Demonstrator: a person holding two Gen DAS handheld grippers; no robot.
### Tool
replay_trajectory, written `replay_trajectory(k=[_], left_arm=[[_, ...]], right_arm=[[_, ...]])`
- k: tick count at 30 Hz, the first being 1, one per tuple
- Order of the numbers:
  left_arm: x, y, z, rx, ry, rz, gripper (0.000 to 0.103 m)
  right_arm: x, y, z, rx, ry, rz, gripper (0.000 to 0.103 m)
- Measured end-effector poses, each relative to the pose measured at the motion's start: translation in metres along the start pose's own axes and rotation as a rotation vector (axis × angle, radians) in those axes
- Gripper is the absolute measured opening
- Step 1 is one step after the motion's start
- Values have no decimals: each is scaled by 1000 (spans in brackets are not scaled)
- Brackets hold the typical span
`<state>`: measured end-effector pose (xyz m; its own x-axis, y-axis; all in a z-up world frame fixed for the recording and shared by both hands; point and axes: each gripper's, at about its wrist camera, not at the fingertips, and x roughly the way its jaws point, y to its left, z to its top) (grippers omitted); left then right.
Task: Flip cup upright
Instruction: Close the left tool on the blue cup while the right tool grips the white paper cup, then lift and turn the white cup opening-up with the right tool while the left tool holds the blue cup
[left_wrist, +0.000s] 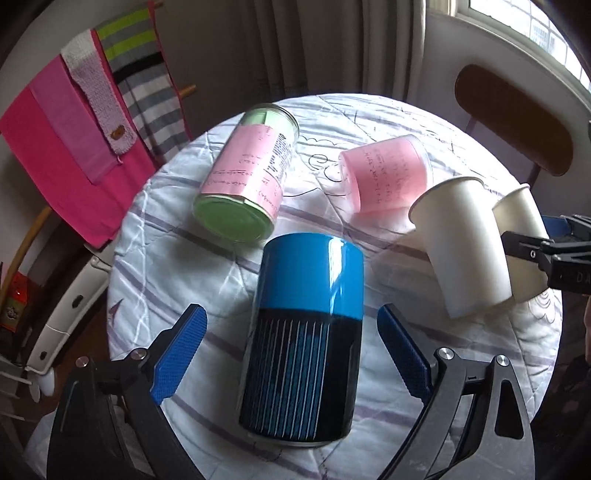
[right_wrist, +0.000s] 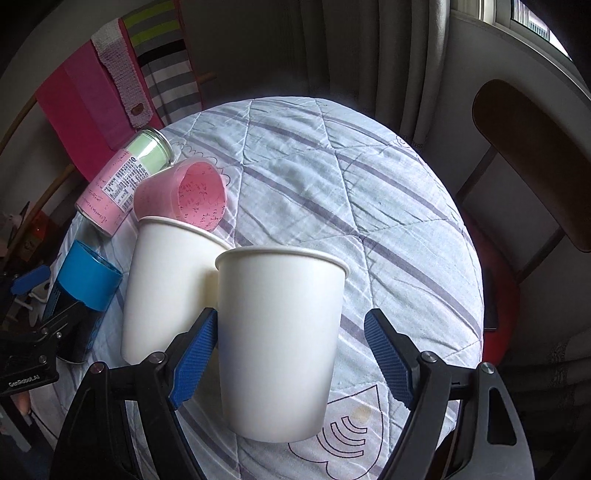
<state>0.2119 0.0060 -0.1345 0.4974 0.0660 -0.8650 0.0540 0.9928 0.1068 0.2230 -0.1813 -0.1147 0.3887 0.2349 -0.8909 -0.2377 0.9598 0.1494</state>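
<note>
A blue and black cup (left_wrist: 306, 325) stands on the quilted round table (left_wrist: 424, 122), between the open jaws of my left gripper (left_wrist: 291, 325) without touching the pads. It also shows at the left of the right wrist view (right_wrist: 86, 288). Two white paper cups stand upright, rims up: one (right_wrist: 280, 339) sits between the open jaws of my right gripper (right_wrist: 291, 350), its side at the left pad (right_wrist: 195, 358); the other (right_wrist: 166, 288) is just left of it. They also show in the left wrist view (left_wrist: 461, 243).
A pink-labelled green can (left_wrist: 247, 177) lies on its side at the far left. A pink plastic cup (left_wrist: 388, 173) lies on its side behind the white cups. A wooden chair (right_wrist: 535, 162) stands beyond the table on the right. Pink and striped cloths (left_wrist: 74, 140) hang at the left.
</note>
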Motion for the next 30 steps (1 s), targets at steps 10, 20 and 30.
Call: replay_trajectory(k=[10,20,30], left_arm=[[21,-5,13,7,35,-4,95],[34,-12,19,35,63,5,93],[33,-14,18,63,76,-1,70]], right_arm=[[21,0,12,-46,70,6,81],[33,-5,20,-75,160,65,81],[37,1,30,-109,171,49,68]])
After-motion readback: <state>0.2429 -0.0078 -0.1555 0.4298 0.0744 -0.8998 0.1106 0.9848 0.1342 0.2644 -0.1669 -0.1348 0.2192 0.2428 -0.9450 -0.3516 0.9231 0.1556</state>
